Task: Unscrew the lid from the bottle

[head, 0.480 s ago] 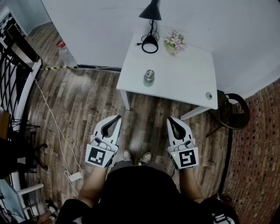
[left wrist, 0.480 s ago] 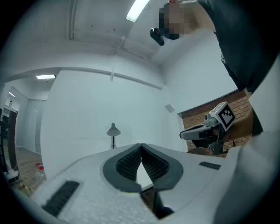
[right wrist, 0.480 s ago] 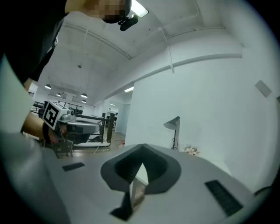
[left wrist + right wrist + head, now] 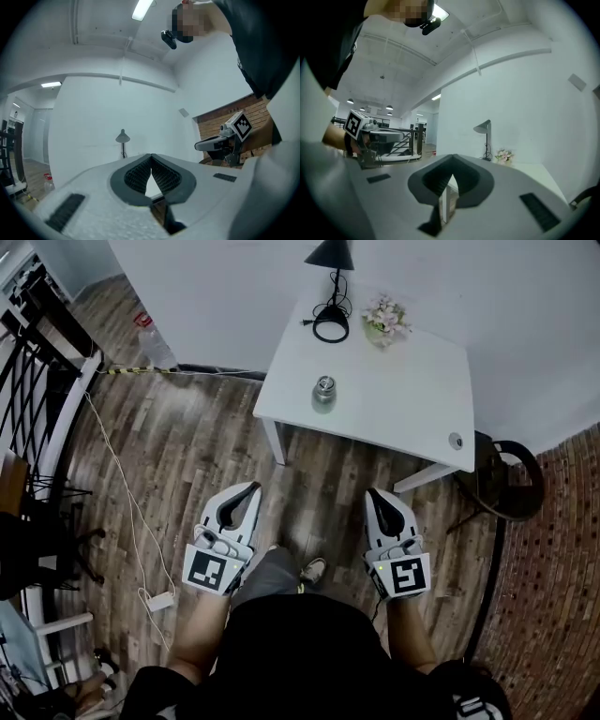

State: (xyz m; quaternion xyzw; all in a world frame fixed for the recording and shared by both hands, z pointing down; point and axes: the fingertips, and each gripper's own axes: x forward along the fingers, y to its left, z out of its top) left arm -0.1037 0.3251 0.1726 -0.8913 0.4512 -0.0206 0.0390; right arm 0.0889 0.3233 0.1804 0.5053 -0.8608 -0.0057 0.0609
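A small metal bottle (image 4: 324, 390) with its lid on stands upright near the front left edge of the white table (image 4: 412, 395). Both grippers hang well short of it, over the wooden floor in front of the person. My left gripper (image 4: 251, 490) is shut with nothing in it, its tips meeting in the left gripper view (image 4: 151, 155). My right gripper (image 4: 374, 494) is also shut and empty, jaws closed in the right gripper view (image 4: 451, 158). The bottle does not show in either gripper view.
A black desk lamp (image 4: 330, 268) and a small flower bunch (image 4: 386, 317) stand at the table's back. A round black stool (image 4: 506, 479) is right of the table. A white cable (image 4: 117, 474) runs over the floor at left, beside a black railing (image 4: 37, 371).
The head view has shifted slightly, so the table and bottle sit a little higher and further right. One leg has stepped forward. Both grippers stay shut.
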